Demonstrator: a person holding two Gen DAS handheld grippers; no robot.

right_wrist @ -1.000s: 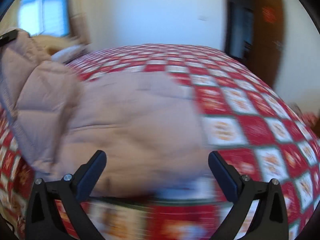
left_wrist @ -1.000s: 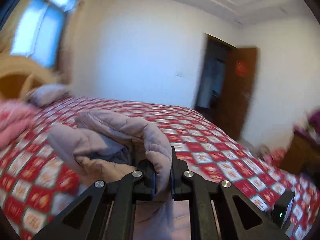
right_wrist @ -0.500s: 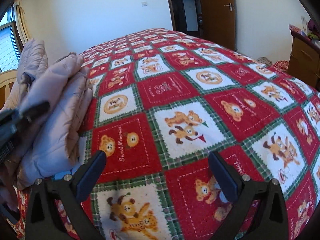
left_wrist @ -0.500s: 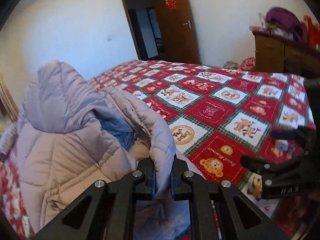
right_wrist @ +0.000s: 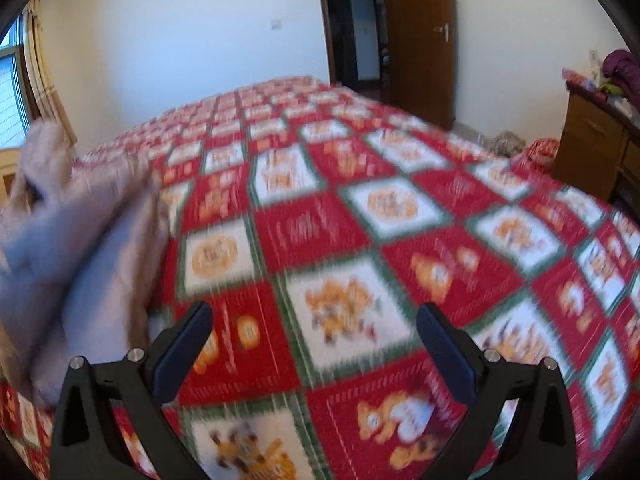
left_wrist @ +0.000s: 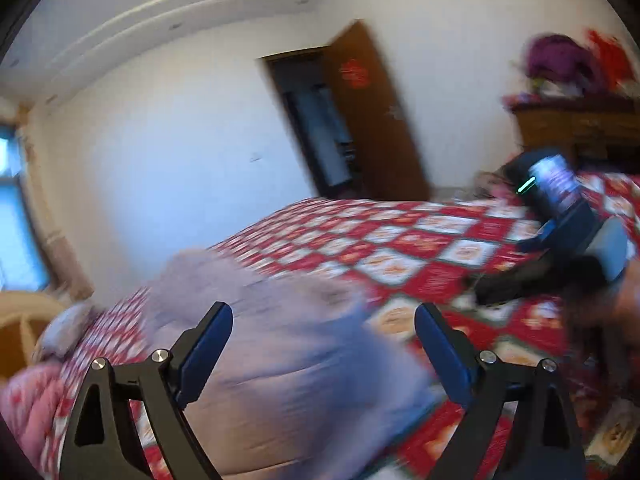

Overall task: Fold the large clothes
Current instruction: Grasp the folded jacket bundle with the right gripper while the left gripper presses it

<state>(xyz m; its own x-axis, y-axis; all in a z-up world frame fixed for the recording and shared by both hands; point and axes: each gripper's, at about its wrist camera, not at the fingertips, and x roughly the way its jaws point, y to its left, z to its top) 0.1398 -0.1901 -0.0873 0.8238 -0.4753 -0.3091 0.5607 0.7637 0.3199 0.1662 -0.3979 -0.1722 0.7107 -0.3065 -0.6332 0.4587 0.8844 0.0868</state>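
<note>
While both views are smeared by motion blur, the main things can still be made out.

Jacket: a pale lilac padded jacket (left_wrist: 280,364) is seen lying bunched on the bed, at the lower left of the left wrist view; in the right wrist view it is found along the left edge (right_wrist: 76,248).
Bedspread: a red, white and green checked bedspread (right_wrist: 360,216) with cartoon bears is spread under the jacket.
Left gripper: the left gripper (left_wrist: 322,354) is held over the jacket with its jaws opening wide; the fabric is seen past the gap, and neither pad is pressed on it.
Right gripper: the right gripper (right_wrist: 314,356) is held wide over bare bedspread, just beside the jacket, with nothing gripped.
Surroundings: a brown door (right_wrist: 418,40) stands open at the far wall; a wooden dresser (right_wrist: 596,144) is seen at the right.
</note>
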